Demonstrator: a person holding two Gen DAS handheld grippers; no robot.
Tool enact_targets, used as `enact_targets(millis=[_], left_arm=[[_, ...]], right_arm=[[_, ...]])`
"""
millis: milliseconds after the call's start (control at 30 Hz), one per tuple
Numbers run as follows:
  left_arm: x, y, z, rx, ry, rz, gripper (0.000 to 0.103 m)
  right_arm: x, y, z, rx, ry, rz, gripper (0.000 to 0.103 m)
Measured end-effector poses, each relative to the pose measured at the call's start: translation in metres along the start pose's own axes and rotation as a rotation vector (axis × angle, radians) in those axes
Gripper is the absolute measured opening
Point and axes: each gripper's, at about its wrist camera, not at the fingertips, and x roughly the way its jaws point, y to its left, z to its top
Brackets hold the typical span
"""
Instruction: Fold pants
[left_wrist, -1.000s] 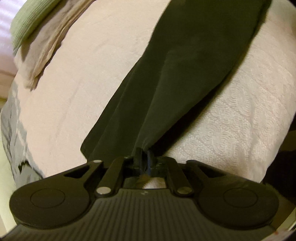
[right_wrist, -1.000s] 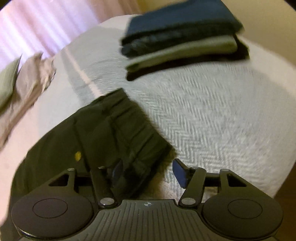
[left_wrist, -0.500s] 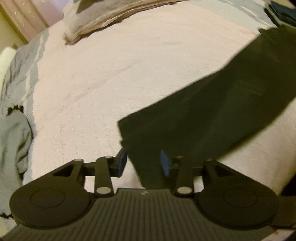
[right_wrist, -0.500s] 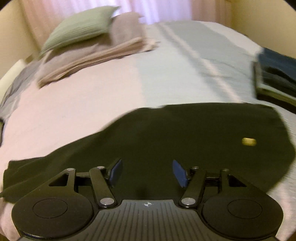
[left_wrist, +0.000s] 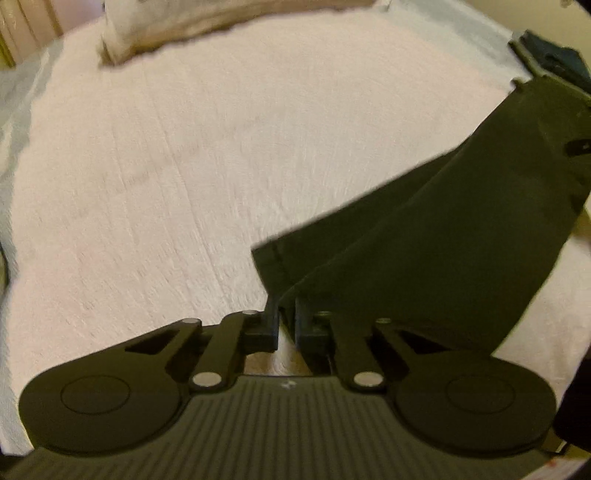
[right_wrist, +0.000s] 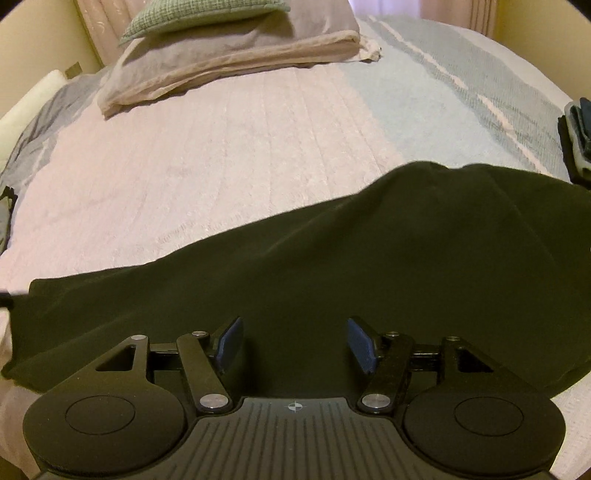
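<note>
The dark pants (right_wrist: 332, 280) lie stretched across the pale bedspread (right_wrist: 229, 147), their hem corner pinched between the nearly closed fingers of the left gripper (left_wrist: 286, 321), while the right gripper (right_wrist: 293, 343) hovers wide open above the fabric's middle, pillows (right_wrist: 236, 48) beyond.

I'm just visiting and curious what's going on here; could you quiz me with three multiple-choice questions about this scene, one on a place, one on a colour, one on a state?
1. Where do the pants lie?
A on the bed
B on a chair
C on the floor

2. What colour is the top pillow?
A red
B green
C black

3. How does the right claw stand?
A shut on a pillow
B open above the pants
C shut on a sock

Answers:
1 A, they spread over the bedspread.
2 B, its cover is pale green.
3 B, its blue pads stand apart, nothing pinched.
</note>
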Motion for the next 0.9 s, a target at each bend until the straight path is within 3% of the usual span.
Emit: enact_targets(millis=[133, 200, 300, 467, 567, 667, 767, 833, 900], left_arm=[[-0.019, 0.011, 0.021, 0.018, -0.12, 0.05, 0.005], [-0.002, 0.016, 0.028, 0.03, -0.09, 0.042, 0.005], [0.038, 0.026, 0.018, -0.002, 0.044, 0.0, 0.006], [0.02, 0.033, 0.005, -0.041, 0.034, 0.077, 0.007], [-0.007, 0.017, 0.001, -0.003, 0.002, 0.067, 0.008], [-0.011, -0.016, -0.009, 0.06, -0.004, 0.001, 0.012], [0.007, -0.041, -0.023, 0.078, 0.064, -0.046, 0.013], [0.012, -0.054, -0.032, 0.139, 0.079, -0.023, 0.011], [0.006, -0.063, -0.03, 0.152, 0.092, -0.013, 0.01]], right_arm=[[0.002, 0.007, 0.001, 0.002, -0.016, -0.001, 0.06], [0.006, 0.009, 0.0, -0.007, -0.014, -0.006, 0.06], [0.008, 0.006, -0.004, -0.004, -0.001, -0.012, 0.06], [0.012, -0.005, -0.016, 0.017, 0.042, -0.014, 0.061], [0.022, -0.02, -0.027, 0.086, 0.094, -0.019, 0.061], [0.022, -0.041, -0.042, 0.147, 0.088, -0.024, 0.061], [0.012, -0.058, -0.052, 0.15, 0.089, -0.063, 0.061], [-0.001, -0.072, -0.055, 0.182, 0.1, -0.067, 0.061], [-0.015, -0.086, -0.055, 0.224, 0.106, -0.126, 0.061]])
